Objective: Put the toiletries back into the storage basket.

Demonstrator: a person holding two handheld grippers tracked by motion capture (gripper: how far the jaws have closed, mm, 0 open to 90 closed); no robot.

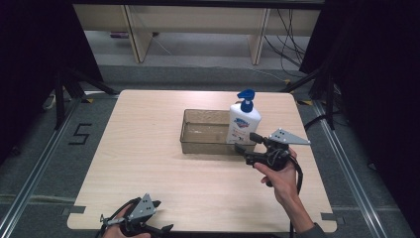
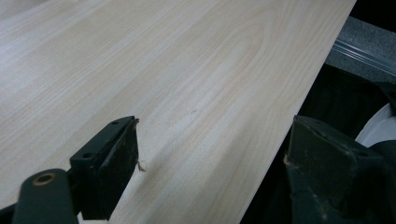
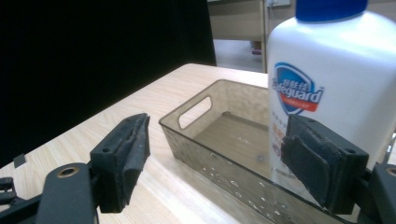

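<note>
Soap bottle (image 1: 243, 124): white pump bottle, blue pump head, blue-and-red label. Stands upright at the right end of the clear tray (image 1: 198, 146), inside it as far as the high view tells; base seen through the near wall in the right claw's view (image 3: 327, 93). Tray (image 3: 219, 140) is a tinted see-through bin with a handle cut-out in its far end wall, otherwise bare inside. It sits right of centre on the counter (image 1: 148, 163), toward the far side.

Right claw (image 1: 247, 142): held level by the person's right hand (image 1: 280, 178), just beside the tray's near right corner, pointing at the lower body of the bottle. Jaws stand wide apart, nothing between the pads. In its own view (image 3: 215, 158) one pad is out over the counter short of the tray wall, the other in front of the bottle's label; neither pad touches the bottle, and the tray wall lies between claw and bottle.

Left claw (image 1: 161, 215): low at the near edge of the counter, well apart from tray and bottle. Jaws open (image 2: 210, 163), bare wood grain between them. Idle.

Judgement: step in hand looks like the approach to grasp the bottle, grip not yet made. Next move calls for lifting the right claw above the tray rim, bringing the jaws around the bottle's body, one pad on each side, then closing squarely. Risk: nudging the tray wall or tipping the tall bottle if one pad lands first.
</note>
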